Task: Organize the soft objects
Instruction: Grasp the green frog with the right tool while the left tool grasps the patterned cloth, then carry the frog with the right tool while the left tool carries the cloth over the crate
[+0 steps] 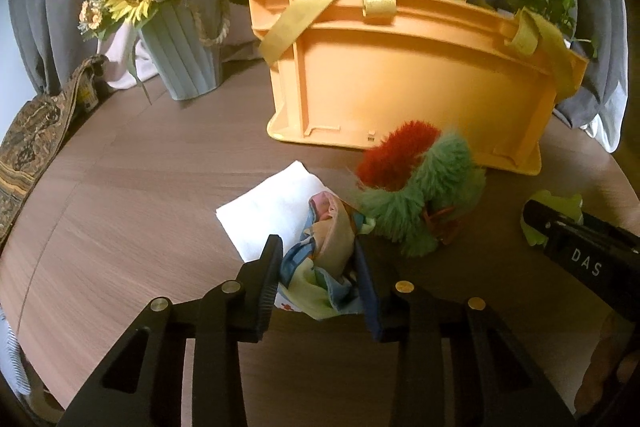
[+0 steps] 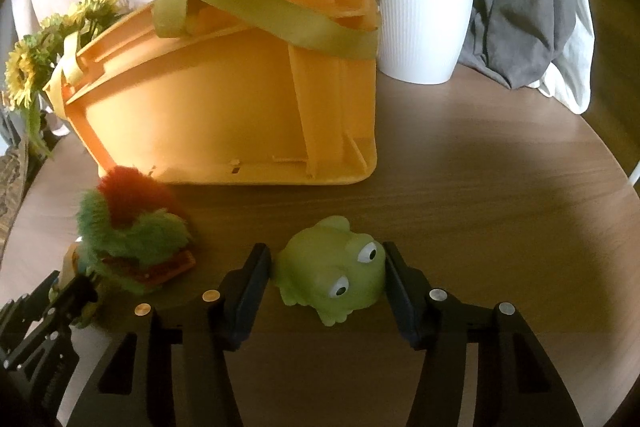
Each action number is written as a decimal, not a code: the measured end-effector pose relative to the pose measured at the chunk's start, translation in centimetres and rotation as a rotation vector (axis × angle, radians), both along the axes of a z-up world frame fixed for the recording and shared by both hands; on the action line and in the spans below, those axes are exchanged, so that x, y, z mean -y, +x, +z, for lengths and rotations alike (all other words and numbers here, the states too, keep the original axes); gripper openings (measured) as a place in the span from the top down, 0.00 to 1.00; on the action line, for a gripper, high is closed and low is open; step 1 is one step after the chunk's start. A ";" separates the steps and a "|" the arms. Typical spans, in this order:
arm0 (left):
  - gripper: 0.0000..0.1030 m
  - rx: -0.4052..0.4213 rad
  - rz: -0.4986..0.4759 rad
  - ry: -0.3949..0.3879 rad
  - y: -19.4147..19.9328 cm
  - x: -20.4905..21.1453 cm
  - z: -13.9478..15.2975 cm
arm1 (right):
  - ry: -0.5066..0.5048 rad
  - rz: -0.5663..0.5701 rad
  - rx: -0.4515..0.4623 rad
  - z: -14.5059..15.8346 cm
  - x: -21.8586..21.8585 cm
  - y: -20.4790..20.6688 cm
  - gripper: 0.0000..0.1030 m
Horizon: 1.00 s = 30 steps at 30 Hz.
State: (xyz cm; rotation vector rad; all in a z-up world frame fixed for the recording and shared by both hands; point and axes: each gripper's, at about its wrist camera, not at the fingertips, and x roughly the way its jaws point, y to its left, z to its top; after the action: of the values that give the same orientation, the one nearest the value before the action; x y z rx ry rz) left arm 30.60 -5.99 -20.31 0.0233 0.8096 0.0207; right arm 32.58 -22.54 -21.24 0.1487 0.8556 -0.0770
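My left gripper [image 1: 318, 259] is shut on a crumpled multicoloured cloth [image 1: 326, 263] that lies partly on a folded white towel [image 1: 272, 211]. A red and green furry plush toy [image 1: 420, 183] lies just right of it, in front of the orange basket [image 1: 400, 79] with yellow straps. In the right wrist view, my right gripper [image 2: 328, 271] has both fingers against the sides of a green frog toy [image 2: 332, 279] resting on the wooden table [image 2: 480, 207]. The plush toy [image 2: 132, 227] and the basket [image 2: 240, 107] lie to its left and behind.
A grey vase of sunflowers [image 1: 184, 39] stands at the back left of the round table. A white pot with a green plant [image 2: 424, 23] stands behind the basket on the right. Grey and white cloth hangs behind. A patterned fabric [image 1: 32, 143] lies at the left edge.
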 end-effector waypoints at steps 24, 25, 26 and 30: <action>0.65 0.132 -0.027 -0.077 -2.8 -1.0 6.8 | 0.040 0.019 0.125 6.5 -1.2 -3.7 0.45; 0.65 0.139 -0.029 -0.078 -3.0 -1.1 7.2 | 0.036 0.018 0.130 6.7 -1.3 -3.7 0.45; 0.65 0.144 -0.031 -0.079 -3.0 -1.1 7.4 | 0.035 0.019 0.134 7.0 -1.4 -3.9 0.45; 0.65 0.173 -0.040 -0.084 -3.3 -1.4 8.6 | 0.034 0.017 0.157 8.1 -1.7 -4.4 0.45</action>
State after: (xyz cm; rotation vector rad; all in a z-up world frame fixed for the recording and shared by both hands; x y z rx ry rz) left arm 27.25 -4.58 -11.71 -0.0418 0.6362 -0.0484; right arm 28.21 -20.79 -13.18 0.1770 0.7016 -0.0344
